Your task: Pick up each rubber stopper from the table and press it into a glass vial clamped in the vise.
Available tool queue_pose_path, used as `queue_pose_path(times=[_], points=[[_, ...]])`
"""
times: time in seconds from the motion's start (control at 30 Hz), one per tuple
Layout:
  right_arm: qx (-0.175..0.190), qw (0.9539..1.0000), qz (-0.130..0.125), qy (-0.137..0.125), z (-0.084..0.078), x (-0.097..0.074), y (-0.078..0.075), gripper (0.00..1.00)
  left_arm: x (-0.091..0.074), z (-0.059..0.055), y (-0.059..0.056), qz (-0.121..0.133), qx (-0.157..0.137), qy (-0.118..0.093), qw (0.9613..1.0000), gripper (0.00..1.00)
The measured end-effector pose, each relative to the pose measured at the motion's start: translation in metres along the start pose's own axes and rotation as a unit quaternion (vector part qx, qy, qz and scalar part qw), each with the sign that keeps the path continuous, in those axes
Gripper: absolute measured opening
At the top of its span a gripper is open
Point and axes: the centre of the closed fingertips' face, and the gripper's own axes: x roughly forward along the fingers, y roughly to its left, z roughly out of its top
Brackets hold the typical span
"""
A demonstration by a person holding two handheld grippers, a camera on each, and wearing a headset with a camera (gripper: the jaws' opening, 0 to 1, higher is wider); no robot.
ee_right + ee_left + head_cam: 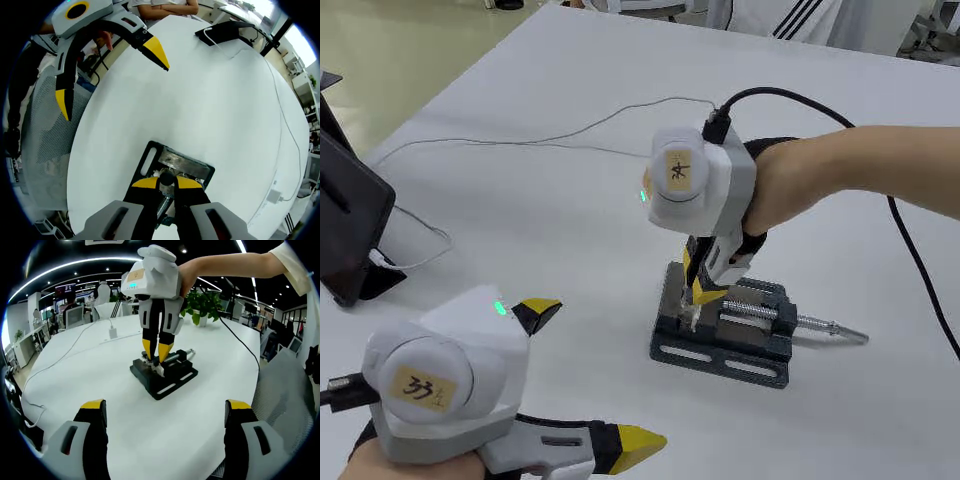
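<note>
A dark metal vise (720,345) stands on the white table (550,230). My right gripper (698,292) points straight down into the vise's gap, its yellow-tipped jaws nearly closed. In the right gripper view that gripper (166,182) pinches a small dark round rubber stopper (166,178) right over the vise (150,160). A pale glassy piece, probably the vial (694,318), shows between the vise jaws under the tips. My left gripper (590,372) hovers open at the near left, holding nothing. From its own view, the left gripper (165,407) faces the vise (170,377) and the right gripper (157,351).
A black stand (345,220) with a white cable sits at the table's left edge. A thin wire (550,135) runs across the far side of the table. The vise's screw handle (830,327) sticks out to the right. A potted plant (202,302) stands beyond the table.
</note>
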Motion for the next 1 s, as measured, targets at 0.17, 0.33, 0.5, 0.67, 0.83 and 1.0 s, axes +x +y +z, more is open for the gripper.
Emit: queue_pose_path(times=[0.17, 0.33, 0.5, 0.67, 0.83, 1.0], points=[[-0.013, 0.9999, -0.004, -0.005, 0.000, -0.001, -0.001, 0.11, 0.000, 0.000, 0.000, 0.001, -0.001, 0.000, 1.0000, 0.98], [-0.006, 0.9996, 0.016, -0.023, 0.001, -0.006, 0.007, 0.16, 0.000, 0.000, 0.001, 0.002, -0.001, 0.000, 1.0000, 0.98], [-0.002, 0.9996, 0.012, -0.026, -0.004, -0.013, 0.005, 0.13, 0.000, -0.001, 0.003, 0.003, -0.002, 0.000, 1.0000, 0.98], [0.009, 0.9992, 0.006, -0.039, -0.005, -0.020, 0.000, 0.07, 0.001, -0.001, 0.005, 0.003, -0.003, -0.001, 1.0000, 0.98], [0.018, 0.9985, 0.011, -0.051, -0.002, -0.019, 0.001, 0.04, 0.002, -0.001, 0.006, 0.003, -0.004, -0.001, 1.0000, 0.98], [0.019, 0.9983, 0.012, -0.053, -0.002, -0.013, -0.001, 0.03, 0.003, -0.003, 0.006, 0.001, -0.006, 0.002, 1.0000, 0.97]])
